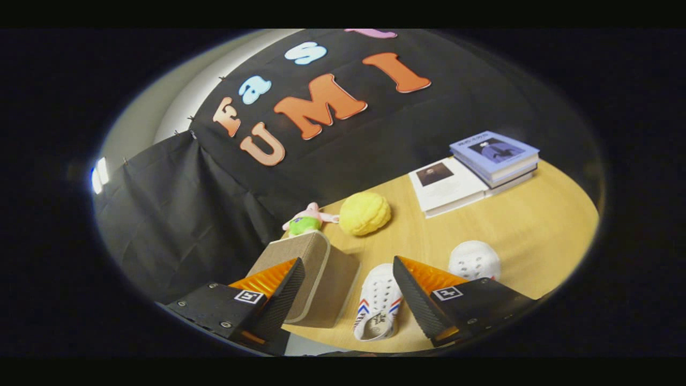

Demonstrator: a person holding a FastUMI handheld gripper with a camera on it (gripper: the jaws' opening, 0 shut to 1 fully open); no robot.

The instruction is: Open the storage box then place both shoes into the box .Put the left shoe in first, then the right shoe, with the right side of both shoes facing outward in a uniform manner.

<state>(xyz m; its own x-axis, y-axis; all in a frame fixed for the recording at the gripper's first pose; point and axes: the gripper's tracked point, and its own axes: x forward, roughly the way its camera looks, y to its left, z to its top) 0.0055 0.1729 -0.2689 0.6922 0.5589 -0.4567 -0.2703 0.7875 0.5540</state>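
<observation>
A beige fabric storage box (316,273) stands on the wooden table (514,225), lid down, partly behind my left finger. A white perforated shoe (379,308) with red and blue chevrons lies between my fingers, a little below them, its opening toward me. A second white shoe (475,261) rests just beyond my right finger, partly hidden by it. My gripper (348,273) hovers above the table, open, with nothing held.
A yellow round plush (365,213) and a small pink and green plush toy (307,221) sit behind the box. Two stacked books, a white one (449,186) and a blue one (496,155), lie at the far side. The table's near edge runs under the fingers.
</observation>
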